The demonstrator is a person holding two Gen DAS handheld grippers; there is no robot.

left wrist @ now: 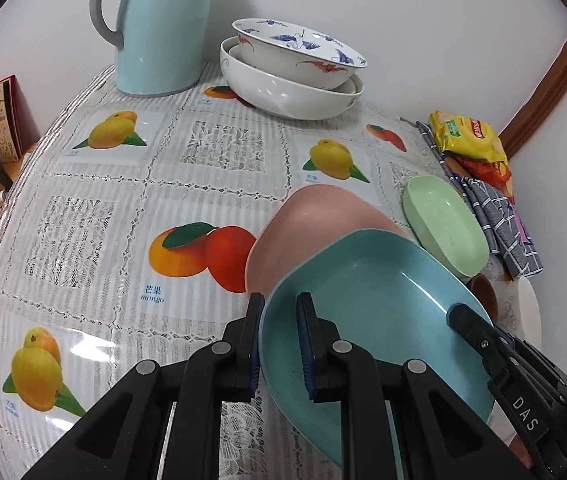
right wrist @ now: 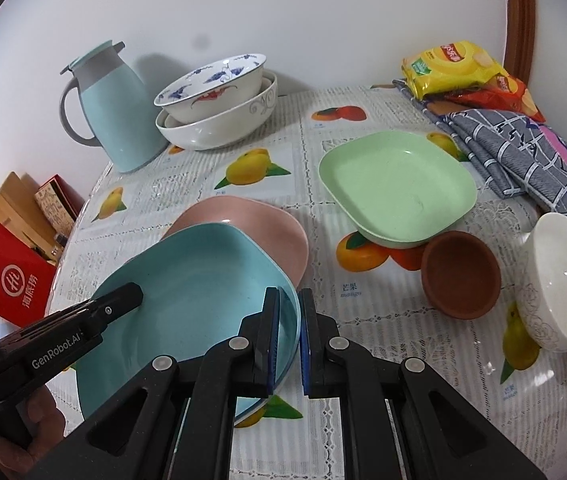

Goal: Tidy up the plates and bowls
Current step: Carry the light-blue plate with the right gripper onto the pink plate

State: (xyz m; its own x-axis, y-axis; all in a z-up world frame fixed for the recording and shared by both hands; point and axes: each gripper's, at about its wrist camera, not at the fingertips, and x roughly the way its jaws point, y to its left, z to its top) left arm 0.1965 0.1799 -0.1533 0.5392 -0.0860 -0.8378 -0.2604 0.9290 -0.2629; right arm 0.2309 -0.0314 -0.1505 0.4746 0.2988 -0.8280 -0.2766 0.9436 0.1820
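Observation:
A blue plate is held tilted over a pink plate on the table. My left gripper is shut on the blue plate's left rim. My right gripper is shut on its right rim; one of its fingers shows in the left wrist view. A green plate rests beyond, partly on a brown bowl. A white bowl stands at the right. Two stacked patterned bowls sit at the back.
A light blue thermos jug stands at the back left. Snack packets and a checked cloth lie at the back right. Boxes stand beyond the table's left edge.

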